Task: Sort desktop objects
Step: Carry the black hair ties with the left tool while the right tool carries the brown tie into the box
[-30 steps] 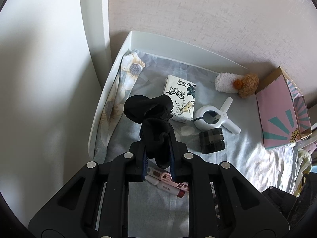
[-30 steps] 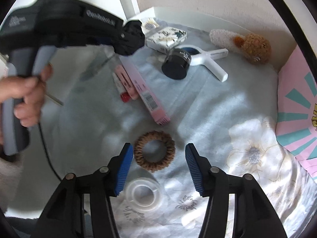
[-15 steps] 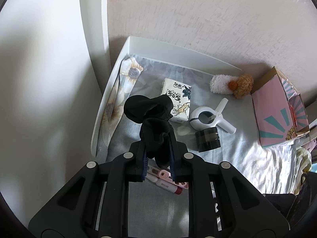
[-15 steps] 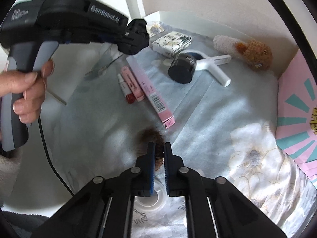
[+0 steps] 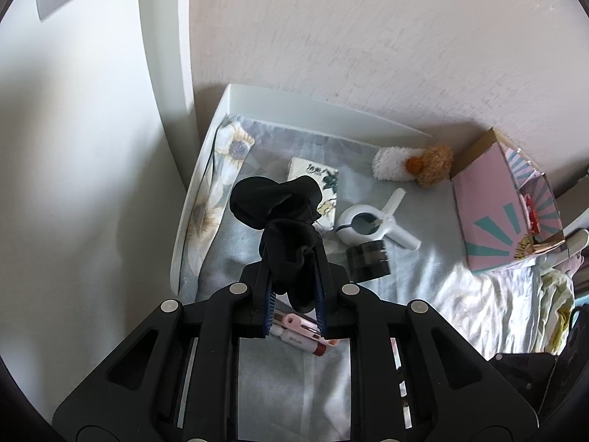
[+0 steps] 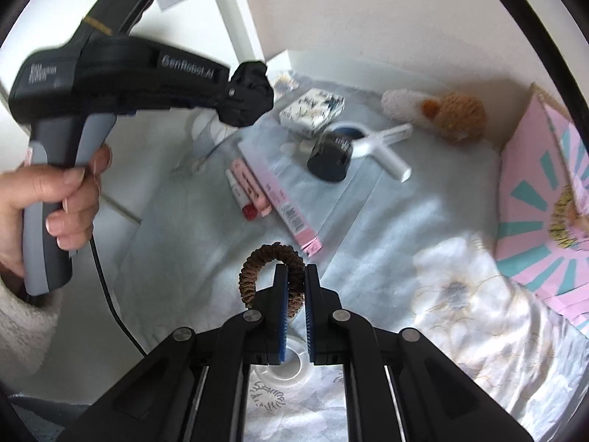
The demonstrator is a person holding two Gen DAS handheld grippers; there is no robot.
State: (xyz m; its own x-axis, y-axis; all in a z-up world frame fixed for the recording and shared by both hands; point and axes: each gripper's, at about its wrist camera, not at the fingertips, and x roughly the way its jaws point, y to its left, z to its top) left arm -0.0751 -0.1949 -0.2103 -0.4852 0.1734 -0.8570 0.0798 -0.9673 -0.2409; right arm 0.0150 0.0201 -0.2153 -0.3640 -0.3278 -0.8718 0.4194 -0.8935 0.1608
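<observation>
My left gripper (image 5: 294,258) is shut on a black fabric scrunchie (image 5: 283,217) and holds it high above the cloth-covered desk; it also shows in the right wrist view (image 6: 252,90). My right gripper (image 6: 294,272) is shut on a brown hair tie (image 6: 254,270), lifted off the cloth. On the desk lie a pink box (image 6: 279,199), a pink lip tube (image 6: 248,188), a black jar (image 6: 329,156), a white clip (image 6: 383,147), a tissue pack (image 6: 313,110) and a plush toy (image 6: 441,112).
A pink cardboard box (image 6: 541,213) stands at the right. A clear tape roll (image 6: 291,364) lies under my right gripper. A white tray edge (image 5: 313,110) and the wall bound the back. A person's hand (image 6: 55,199) holds the left gripper.
My right gripper closed on the brown hair tie and lifted it off the cloth. My left gripper rose higher with the black scrunchie.
</observation>
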